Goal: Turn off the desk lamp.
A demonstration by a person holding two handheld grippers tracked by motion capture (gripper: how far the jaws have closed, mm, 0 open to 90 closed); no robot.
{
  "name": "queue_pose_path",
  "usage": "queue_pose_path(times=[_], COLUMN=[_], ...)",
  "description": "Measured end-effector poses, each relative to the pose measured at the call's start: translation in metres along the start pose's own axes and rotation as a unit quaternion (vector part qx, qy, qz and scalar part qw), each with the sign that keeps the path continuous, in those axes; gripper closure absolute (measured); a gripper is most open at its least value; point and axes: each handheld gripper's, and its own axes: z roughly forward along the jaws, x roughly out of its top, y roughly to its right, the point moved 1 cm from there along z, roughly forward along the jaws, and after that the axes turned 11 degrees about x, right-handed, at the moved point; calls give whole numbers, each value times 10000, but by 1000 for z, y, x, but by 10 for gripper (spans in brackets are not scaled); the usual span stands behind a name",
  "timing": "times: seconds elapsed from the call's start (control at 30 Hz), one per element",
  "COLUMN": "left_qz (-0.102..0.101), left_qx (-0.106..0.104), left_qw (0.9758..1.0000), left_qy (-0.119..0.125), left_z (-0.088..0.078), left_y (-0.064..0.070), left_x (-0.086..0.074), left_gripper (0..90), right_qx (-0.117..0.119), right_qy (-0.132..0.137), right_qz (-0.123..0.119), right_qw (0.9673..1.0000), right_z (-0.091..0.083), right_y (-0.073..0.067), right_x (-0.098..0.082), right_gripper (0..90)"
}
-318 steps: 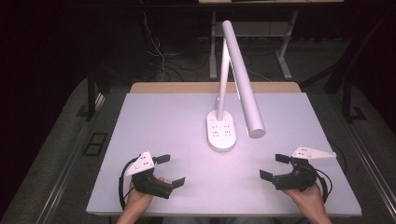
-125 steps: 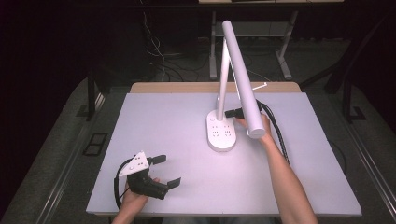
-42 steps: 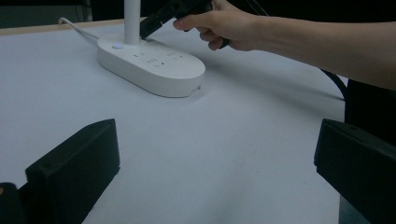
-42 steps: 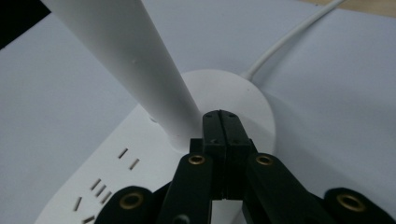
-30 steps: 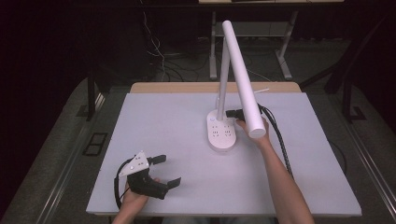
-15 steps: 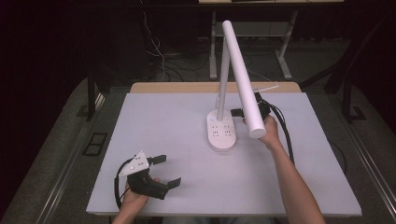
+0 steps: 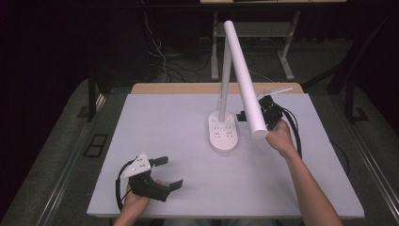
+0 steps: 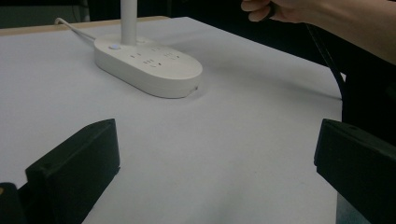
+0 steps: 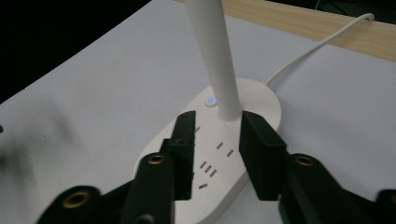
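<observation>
A white desk lamp stands mid-table on an oval base [image 7: 223,136] with sockets in its top. Its stem [image 7: 226,66] is upright and the long tube head [image 7: 244,80] slants down to the right. My right gripper [image 7: 264,113] hovers just right of the stem, partly hidden behind the tube. In the right gripper view this gripper [image 9: 218,122] is open above the base [image 9: 261,100], its jaws on either side of the stem's foot [image 9: 219,70], near a small lit blue button [image 9: 211,100]. My left gripper [image 7: 162,173] rests open at the front left, with the base [image 8: 149,63] ahead of it [image 8: 210,158].
The lamp's white cord [image 9: 322,42] runs over the wooden back edge [image 7: 188,88] of the table. A black cable [image 7: 295,134] trails from my right gripper along the forearm. The white tabletop [image 7: 164,122] ends in dark floor on all sides.
My right gripper came from the front right corner to the lamp, and over the last second shifted a little farther back and right. The left gripper has stayed put.
</observation>
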Motion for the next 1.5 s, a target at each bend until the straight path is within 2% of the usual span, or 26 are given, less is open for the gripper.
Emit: queue_pose_path(times=[0.17,0.3,0.37,0.43,0.5,0.63,0.83,0.97,1.1,1.23,1.4,1.5], left_qz=[9,11,10,9,27,23,34,43,61,66,70,78], left_qx=[-11,-4,-3,-2,-9,-4,11,30,16,16,35,36], left_qw=[10000,10000,10000,10000,10000,10000,10000,10000,10000,10000,10000,10000], left_qy=[-1,10,7,9,4,4,-11,-27,-39,-48,-43,-51], left_z=[0,0,0,0,0,0,1,1,1,2,1,1], left_y=[1,1,1,1,2,2,1,2,4,4,4,3], left_x=[0,0,0,0,0,0,0,0,0,0,0,0], left_gripper=[0,0,0,0,0,0,0,0,0,0,0,0], right_qx=[-80,-37,39,108,228,192,197,204,194,10,-140,-137], right_qy=[-15,9,36,36,141,147,223,287,306,247,306,327], right_qz=[-57,-105,-92,-91,-59,-27,41,195,175,189,183,188], right_qw=[10000,9999,9999,9999,9996,9997,9995,9992,9992,9995,9993,9992], right_z=[-12,-21,-27,-32,-39,-46,-63,-68,-72,-74,-76,-77], right_y=[-13,-24,-29,-32,-35,-38,-51,-59,-64,-67,-70,-70], right_x=[-8,-16,-22,-28,-37,-49,-75,-94,-111,-124,-140,-149], right_gripper=[398,127,103,7,6,6,7,7,7,7,7,7])
